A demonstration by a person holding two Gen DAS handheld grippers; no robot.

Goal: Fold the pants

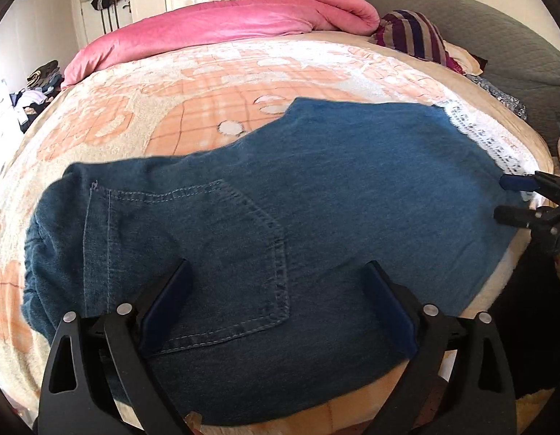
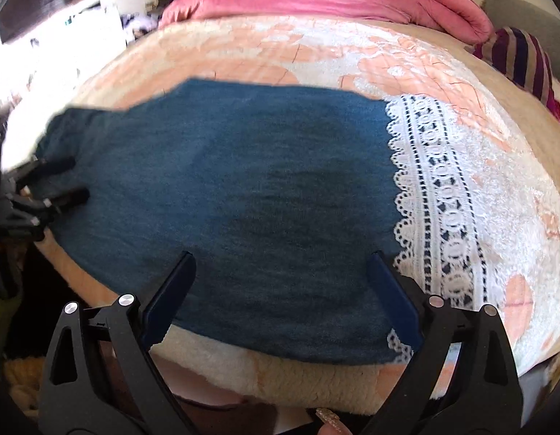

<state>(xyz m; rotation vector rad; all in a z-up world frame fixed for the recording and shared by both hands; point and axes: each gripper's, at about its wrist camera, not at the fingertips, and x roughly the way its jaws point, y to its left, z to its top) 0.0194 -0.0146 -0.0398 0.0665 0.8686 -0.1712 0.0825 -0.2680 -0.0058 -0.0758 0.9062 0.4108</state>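
Note:
Blue denim pants [image 1: 316,188] lie flat on the bed, folded lengthwise, back pocket [image 1: 222,253] up and waist to the left. A white lace hem [image 2: 439,199] ends the legs on the right. My left gripper [image 1: 280,275] is open, hovering over the pocket area near the bed's front edge. My right gripper [image 2: 281,264] is open above the leg end, next to the lace. Each gripper shows at the edge of the other's view: the right one [image 1: 504,199] and the left one [image 2: 77,177]. Neither holds cloth.
The bed is covered by a peach and cream blanket [image 1: 207,90]. A rolled pink duvet [image 1: 225,25] lies along the far side. A striped pillow [image 1: 414,32] and a grey headboard cushion [image 1: 479,29] are at the right. Clothes are piled beyond the left edge [image 1: 40,79].

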